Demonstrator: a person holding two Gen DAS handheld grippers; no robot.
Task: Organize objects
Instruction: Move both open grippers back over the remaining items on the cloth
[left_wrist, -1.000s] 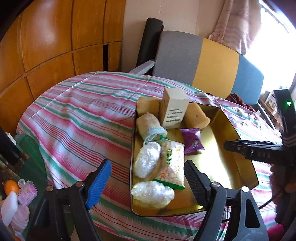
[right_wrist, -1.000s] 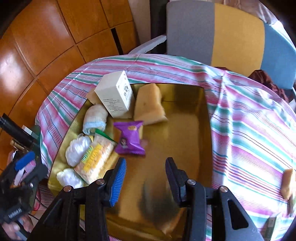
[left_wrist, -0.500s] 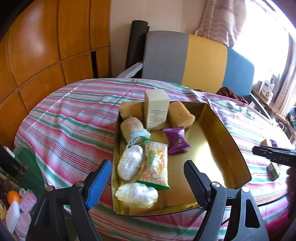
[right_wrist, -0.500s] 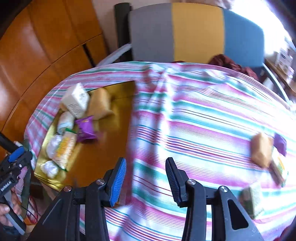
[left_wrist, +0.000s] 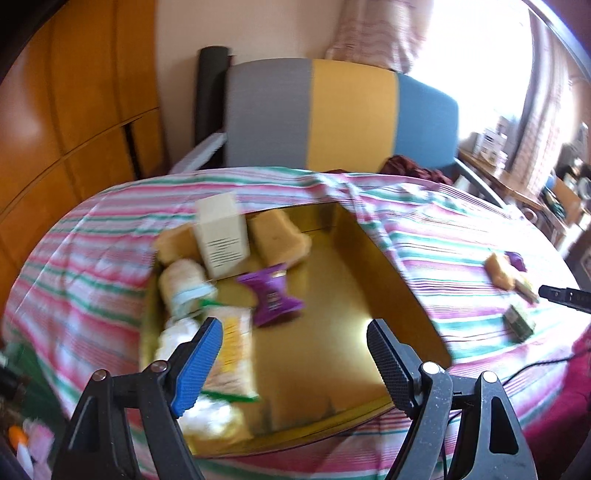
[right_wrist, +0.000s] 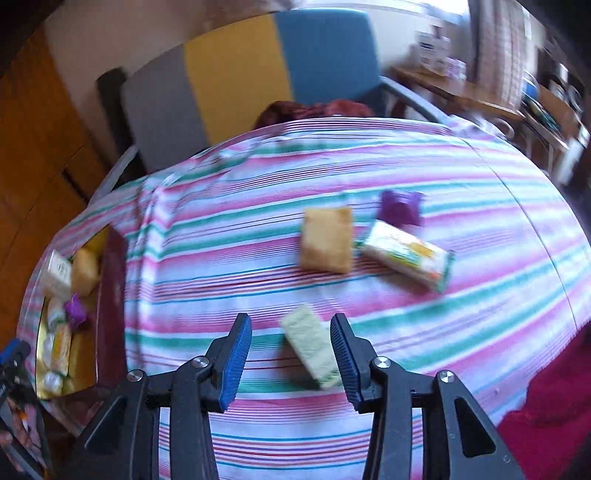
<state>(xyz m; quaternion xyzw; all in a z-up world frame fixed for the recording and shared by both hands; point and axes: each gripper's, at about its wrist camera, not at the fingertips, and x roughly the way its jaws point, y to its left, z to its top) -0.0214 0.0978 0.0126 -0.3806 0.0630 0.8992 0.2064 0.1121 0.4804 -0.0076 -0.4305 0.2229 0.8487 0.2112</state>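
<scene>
My right claw (right_wrist: 290, 356) hangs released over a green packet (right_wrist: 312, 350), touching nothing. My left claw (left_wrist: 295, 363) is released above the gold tray (left_wrist: 388, 273), near its right edge.

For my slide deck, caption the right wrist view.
Open right hand-held gripper above a pale green packet on the striped tablecloth.

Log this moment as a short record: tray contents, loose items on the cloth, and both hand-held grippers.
tray: gold tray on striped tablecloth
in tray: white box, purple packet, yellow sponge, several wrapped snacks
loose on cloth: sponge, purple wrapper, long snack pack, pale green block
left hand-held gripper: open, empty, over the tray
right hand-held gripper: open, empty, the pale green block seen between its fingers, not gripped
</scene>
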